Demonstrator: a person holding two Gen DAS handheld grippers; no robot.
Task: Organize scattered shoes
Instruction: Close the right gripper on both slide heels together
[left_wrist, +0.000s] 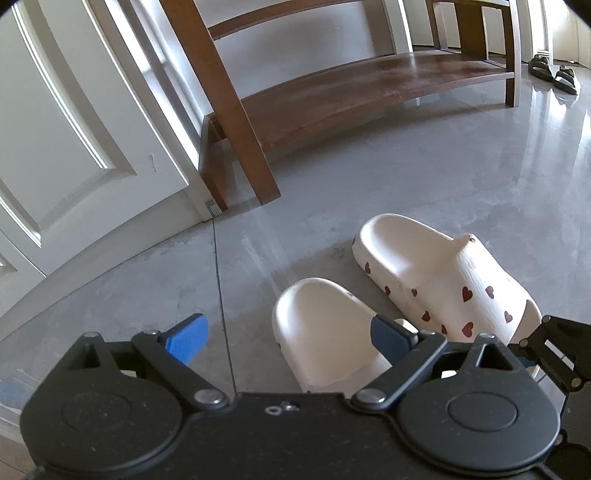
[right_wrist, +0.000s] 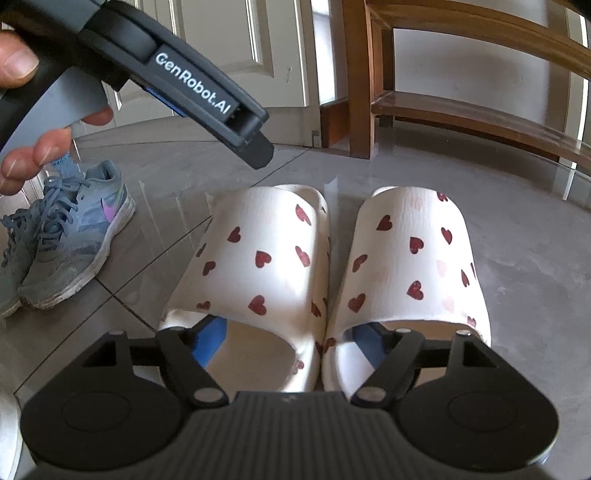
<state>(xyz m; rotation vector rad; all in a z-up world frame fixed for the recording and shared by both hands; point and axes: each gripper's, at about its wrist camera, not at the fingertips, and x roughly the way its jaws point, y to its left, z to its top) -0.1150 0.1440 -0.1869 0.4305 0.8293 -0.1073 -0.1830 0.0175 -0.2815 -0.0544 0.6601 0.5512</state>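
Note:
Two white slides with red hearts lie side by side on the grey floor: the left slide (right_wrist: 258, 258) and the right slide (right_wrist: 410, 258). My right gripper (right_wrist: 295, 339) is open at their toe ends, one blue finger (right_wrist: 210, 339) inside the left slide and the other inside the right slide. In the left wrist view my left gripper (left_wrist: 291, 338) is open above the heel of the near slide (left_wrist: 321, 332), its right finger over the footbed, gripping nothing. The other slide (left_wrist: 443, 280) lies beyond. The left gripper's body (right_wrist: 192, 85) shows above the slides.
A wooden bench with a low shelf (left_wrist: 369, 85) stands behind the slides. A white door (left_wrist: 74, 129) is at the left. Grey sneakers (right_wrist: 70, 236) lie left of the slides. Dark sandals (left_wrist: 554, 74) sit far right by the bench.

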